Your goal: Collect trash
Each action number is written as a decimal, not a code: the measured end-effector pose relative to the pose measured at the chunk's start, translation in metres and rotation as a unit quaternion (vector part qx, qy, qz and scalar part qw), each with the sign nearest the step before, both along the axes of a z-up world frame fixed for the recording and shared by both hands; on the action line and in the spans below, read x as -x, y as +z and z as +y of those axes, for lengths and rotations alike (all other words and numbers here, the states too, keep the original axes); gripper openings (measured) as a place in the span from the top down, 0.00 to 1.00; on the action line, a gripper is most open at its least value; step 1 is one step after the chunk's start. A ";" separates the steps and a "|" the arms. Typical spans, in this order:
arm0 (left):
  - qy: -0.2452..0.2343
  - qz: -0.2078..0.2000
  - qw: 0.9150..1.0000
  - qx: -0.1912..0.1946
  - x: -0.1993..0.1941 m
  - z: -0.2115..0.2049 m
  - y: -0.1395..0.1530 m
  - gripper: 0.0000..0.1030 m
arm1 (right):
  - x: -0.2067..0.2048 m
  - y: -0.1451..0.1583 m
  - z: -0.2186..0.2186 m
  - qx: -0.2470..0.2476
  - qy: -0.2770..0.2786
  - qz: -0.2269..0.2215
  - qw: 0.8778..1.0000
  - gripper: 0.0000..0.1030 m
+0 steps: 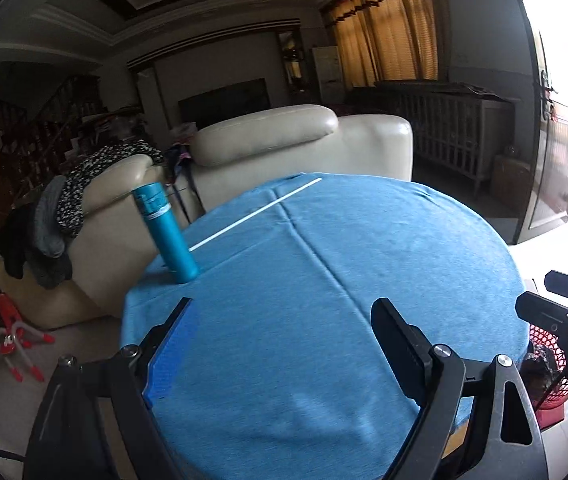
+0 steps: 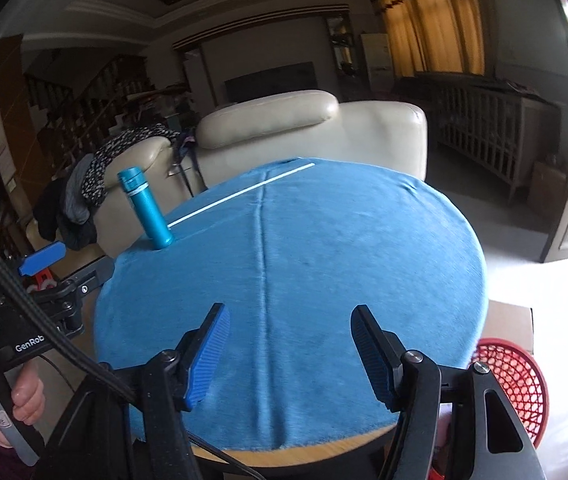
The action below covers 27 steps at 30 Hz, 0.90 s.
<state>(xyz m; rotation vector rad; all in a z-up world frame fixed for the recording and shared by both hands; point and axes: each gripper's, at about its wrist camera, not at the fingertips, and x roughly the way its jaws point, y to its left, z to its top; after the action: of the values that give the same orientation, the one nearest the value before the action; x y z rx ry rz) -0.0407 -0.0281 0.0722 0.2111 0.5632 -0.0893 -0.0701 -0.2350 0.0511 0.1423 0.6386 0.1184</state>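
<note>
Trash left seems only the white stick (image 1: 255, 212) across the counter's (image 1: 324, 300) far side beside the teal bottle (image 1: 165, 232), so I must reach there, left tool (image 1: 284, 344) and right tool (image 2: 290, 350) both apart and empty, basket (image 2: 516, 376) low at right.

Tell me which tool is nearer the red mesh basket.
Right. The right tool hangs over the table's near edge with the red mesh basket just beside it; the left tool sits farther across the blue cloth.

The round table (image 2: 324, 454) showed a pale wood rim under a matt, napped blue cloth (image 2: 324, 260). The teal bottle (image 2: 145, 212) looked satin metal. The red basket (image 2: 520, 384) was perforated glossy plastic. The sofa (image 2: 384, 136) was smooth cream leather.
</note>
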 end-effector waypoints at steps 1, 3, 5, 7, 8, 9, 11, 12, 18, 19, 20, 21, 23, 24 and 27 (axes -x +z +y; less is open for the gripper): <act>0.004 -0.002 1.000 0.000 0.002 0.005 0.001 0.15 | 0.000 0.001 0.006 0.004 0.003 -0.001 1.000 0.35; 0.010 -0.007 1.000 0.001 0.006 0.013 0.002 0.15 | 0.001 0.002 0.018 0.014 0.007 -0.005 1.000 0.35; 0.015 -0.010 1.000 0.003 0.009 0.020 0.003 0.15 | 0.002 0.005 0.029 0.021 0.013 -0.010 1.000 0.35; 0.020 -0.014 1.000 0.006 0.014 0.027 0.006 0.15 | 0.005 0.008 0.037 0.026 0.018 -0.014 0.999 0.35; 0.023 -0.016 1.000 0.008 0.016 0.031 0.007 0.15 | 0.006 0.009 0.040 0.029 0.019 -0.016 0.999 0.35; 0.026 -0.018 0.999 0.010 0.018 0.034 0.007 0.15 | 0.007 0.011 0.045 0.032 0.020 -0.019 0.999 0.35; 0.031 -0.020 0.999 0.013 0.020 0.040 0.009 0.15 | 0.009 0.014 0.051 0.035 0.021 -0.024 0.999 0.35; 0.032 -0.021 0.999 0.013 0.021 0.042 0.010 0.15 | 0.010 0.015 0.053 0.035 0.022 -0.025 0.999 0.35; 0.041 -0.031 0.999 0.012 0.030 0.053 0.014 0.15 | 0.016 0.024 0.066 0.039 0.030 -0.039 0.998 0.35; 0.043 -0.033 0.998 0.012 0.031 0.054 0.015 0.15 | 0.017 0.025 0.067 0.041 0.031 -0.041 0.998 0.35; 0.045 -0.033 0.998 0.013 0.032 0.056 0.015 0.15 | 0.018 0.026 0.069 0.042 0.031 -0.043 0.998 0.35; 0.046 -0.034 0.998 0.013 0.032 0.057 0.016 0.15 | 0.019 0.027 0.070 0.042 0.031 -0.044 0.998 0.34; 0.048 -0.034 0.998 0.015 0.034 0.061 0.017 0.15 | 0.021 0.028 0.071 0.040 0.031 -0.046 0.998 0.34; 0.050 -0.034 0.998 0.016 0.034 0.062 0.018 0.15 | 0.022 0.029 0.071 0.039 0.032 -0.046 0.998 0.34; 0.055 -0.035 0.998 0.016 0.036 0.065 0.018 0.15 | 0.022 0.029 0.073 0.035 0.034 -0.046 0.998 0.34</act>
<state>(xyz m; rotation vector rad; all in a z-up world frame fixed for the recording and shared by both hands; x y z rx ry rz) -0.0769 0.0371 0.0905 0.1516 0.5025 0.0152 -0.0918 -0.1617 0.0805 0.0470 0.5551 0.1662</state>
